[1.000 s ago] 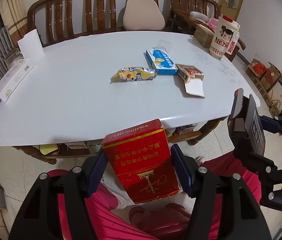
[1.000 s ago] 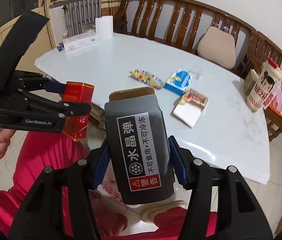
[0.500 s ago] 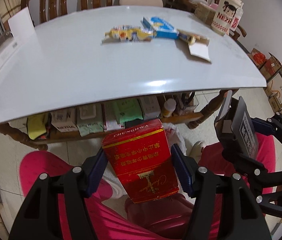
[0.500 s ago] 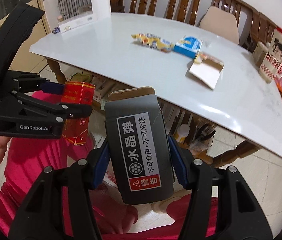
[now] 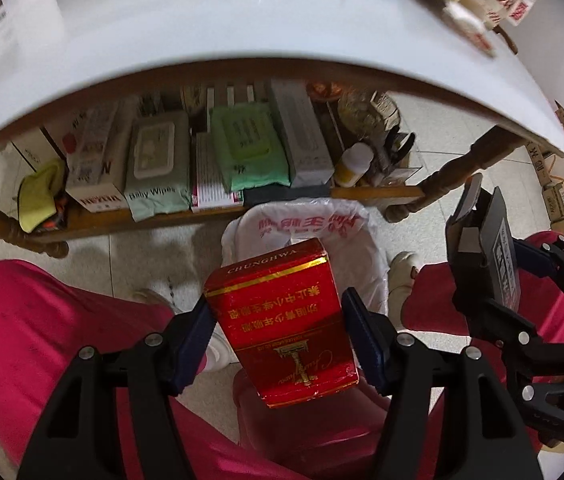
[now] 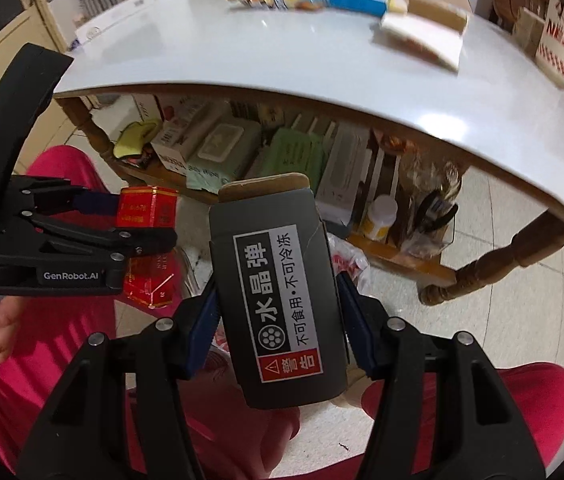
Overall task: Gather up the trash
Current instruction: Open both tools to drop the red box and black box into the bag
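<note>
In my left view, the left gripper (image 5: 277, 336) is clamped on the red box (image 5: 282, 320), pads pressing both its sides, same grip as a second ago. What has changed is the backdrop: the table (image 5: 241, 28) then filled the upper frame with its whole top visible, and now its edge arcs high overhead and I look under it at the shelf (image 5: 217, 212) packed with wipes and cartons. A white bag (image 5: 322, 224) printed in red now shows just behind the red box, below the table edge; earlier it was hidden. The right gripper (image 5: 478, 276) sits at the right, below the table, gripping the dark box (image 5: 498, 248). In my right view, the right gripper (image 6: 277, 320) holds that dark box (image 6: 277, 288) squarely between its pads, unchanged. The table (image 6: 322, 60) has risen to the top of the frame, wrappers on it blurred, and the shelf under it has come into sight. The left gripper (image 6: 149, 240) with the red box (image 6: 145, 216) stays at the left, below the table edge.
</note>
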Demonstrator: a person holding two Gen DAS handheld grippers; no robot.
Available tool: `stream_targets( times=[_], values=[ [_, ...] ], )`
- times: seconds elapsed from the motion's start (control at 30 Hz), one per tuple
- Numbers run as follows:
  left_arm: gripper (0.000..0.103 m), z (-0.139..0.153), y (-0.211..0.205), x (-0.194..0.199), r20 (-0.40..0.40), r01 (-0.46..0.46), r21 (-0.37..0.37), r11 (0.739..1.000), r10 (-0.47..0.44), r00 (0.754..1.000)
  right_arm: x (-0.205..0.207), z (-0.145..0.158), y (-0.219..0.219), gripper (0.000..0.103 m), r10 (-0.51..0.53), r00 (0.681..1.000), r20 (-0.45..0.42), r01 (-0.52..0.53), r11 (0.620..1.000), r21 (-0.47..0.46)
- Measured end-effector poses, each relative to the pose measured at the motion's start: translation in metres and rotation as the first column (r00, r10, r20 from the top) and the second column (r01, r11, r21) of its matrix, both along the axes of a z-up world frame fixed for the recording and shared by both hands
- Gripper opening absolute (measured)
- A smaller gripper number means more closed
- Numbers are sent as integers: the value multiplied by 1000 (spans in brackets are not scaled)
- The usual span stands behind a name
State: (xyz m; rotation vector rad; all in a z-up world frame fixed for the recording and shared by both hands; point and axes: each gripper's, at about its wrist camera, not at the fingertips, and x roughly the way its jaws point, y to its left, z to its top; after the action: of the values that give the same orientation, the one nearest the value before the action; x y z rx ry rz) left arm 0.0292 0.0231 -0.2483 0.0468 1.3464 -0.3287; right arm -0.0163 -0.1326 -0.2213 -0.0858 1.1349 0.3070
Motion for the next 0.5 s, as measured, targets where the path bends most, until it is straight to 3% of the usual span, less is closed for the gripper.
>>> stream_targets(
  times=[0.37, 0.5],
  values=[
    [62, -66, -11, 26, -151, -40, 2, 999, 40, 988, 26, -74, -10, 56, -62, 986, -158, 62, 998, -7],
    [62, -94, -23, 36, -186, -23, 45, 999, 31, 982, 37, -112, -15, 56, -106, 966, -237, 110, 994, 4]
  ],
)
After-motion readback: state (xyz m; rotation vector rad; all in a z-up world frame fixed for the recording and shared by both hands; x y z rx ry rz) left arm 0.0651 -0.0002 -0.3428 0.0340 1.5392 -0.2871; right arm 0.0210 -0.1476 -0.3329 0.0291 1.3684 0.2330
